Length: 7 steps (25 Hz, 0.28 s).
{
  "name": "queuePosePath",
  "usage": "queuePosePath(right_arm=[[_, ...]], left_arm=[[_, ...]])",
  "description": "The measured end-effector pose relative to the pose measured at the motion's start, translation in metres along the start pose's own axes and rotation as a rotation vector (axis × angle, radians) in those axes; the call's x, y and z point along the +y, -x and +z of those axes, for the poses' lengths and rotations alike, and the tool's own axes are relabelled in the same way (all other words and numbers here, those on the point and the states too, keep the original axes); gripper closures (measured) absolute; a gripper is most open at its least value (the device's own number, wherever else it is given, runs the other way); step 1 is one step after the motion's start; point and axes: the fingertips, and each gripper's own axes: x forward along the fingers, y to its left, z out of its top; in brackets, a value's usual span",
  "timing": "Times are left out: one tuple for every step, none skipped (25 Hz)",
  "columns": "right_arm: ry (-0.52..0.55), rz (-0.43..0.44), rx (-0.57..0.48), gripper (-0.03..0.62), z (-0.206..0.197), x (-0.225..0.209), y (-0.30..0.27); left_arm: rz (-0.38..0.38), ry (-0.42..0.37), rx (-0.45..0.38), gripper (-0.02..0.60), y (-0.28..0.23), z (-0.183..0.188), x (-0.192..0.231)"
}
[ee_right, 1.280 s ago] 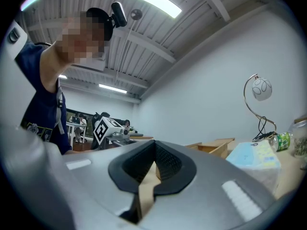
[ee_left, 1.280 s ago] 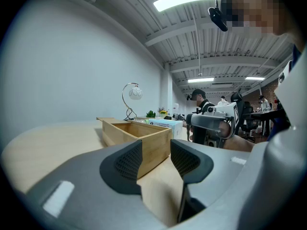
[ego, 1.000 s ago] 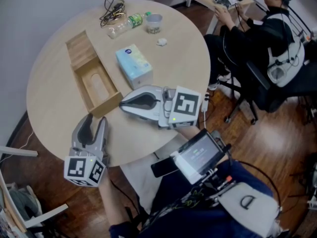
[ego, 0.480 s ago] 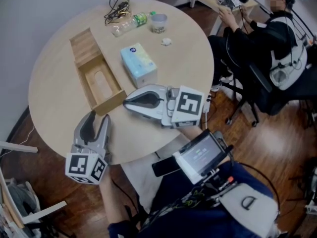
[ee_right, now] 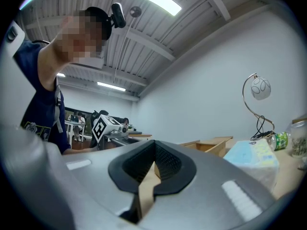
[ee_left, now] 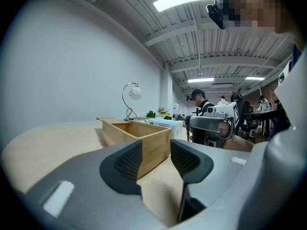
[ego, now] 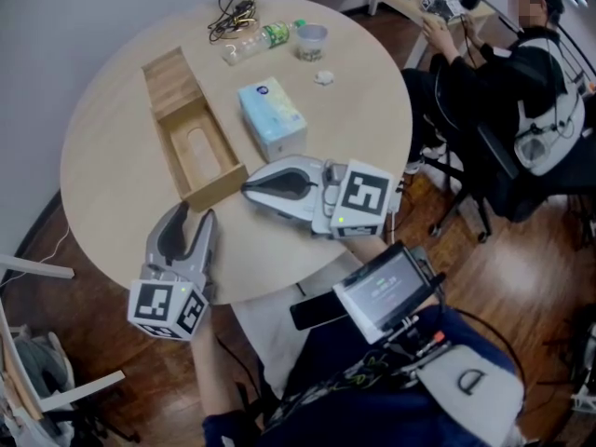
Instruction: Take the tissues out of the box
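**Tissues already beside the box, both grippers idle**

From my seat the lift-out looks finished, or the job is now to draw sheets from the pack; I can't say which.

If I go on, my left gripper [ego: 191, 218] comes first. It hovers at the near table edge with its jaws wide and nothing between them, aimed at the near corner of the wooden box [ego: 191, 142]. I'd bring it round that corner and use it to steady the pack so nothing drags.

The box is an open tray. It looks empty, with only an oval slot in its floor.

My right gripper [ego: 250, 189] sits just off the same corner, pointing left, its jaws pressed together on nothing. It must open before it goes anywhere near the wrap. Then it should come down over the pack's top and pinch lightly.

The tissue pack [ego: 272, 117] lies flat on the table just right of the box, not touching it. It is a pale blue, soft-wrapped block, a little skewed. I judge the wrap would dent and slide under a hard squeeze. Its opening I can't make out.
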Motion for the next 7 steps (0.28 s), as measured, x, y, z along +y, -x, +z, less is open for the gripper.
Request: queuePosePath(right_arm=[[0.000,-0.003,0.001,0.594,-0.0002,-0.0004,-0.0001],[-0.001,-0.004,0.001,0.594,-0.0002,-0.0006,0.0000],[-0.001,-0.005,0.000,0.594,0.0000,-0.0006,0.0001],[-0.001,-0.006,-0.001,0.594,0.0002,-0.0006,0.0001],[0.000,-0.006,-0.001,0.594,0.0002,-0.0007,0.0001],[0.000,-0.007,-0.001,0.594,0.0002,-0.0009,0.0002],[0.000,-0.009,0.001,0.594,0.0000,-0.0012,0.0002]], left_arm=[[0.000,0.000,0.000,0.391,0.0001,0.0000,0.0001],[0.000,0.000,0.000,0.391,0.0003,0.0001,0.0003],[0.001,0.000,0.000,0.391,0.0005,0.0001,0.0004],[0.001,0.000,0.000,0.391,0.0006,0.0001,0.0004],[0.001,0.001,0.000,0.391,0.0006,0.0002,0.0004],[0.000,0.001,0.000,0.391,0.0005,0.0002,0.0003],[0.000,0.001,0.000,0.391,0.0004,0.0002,0.0001]])
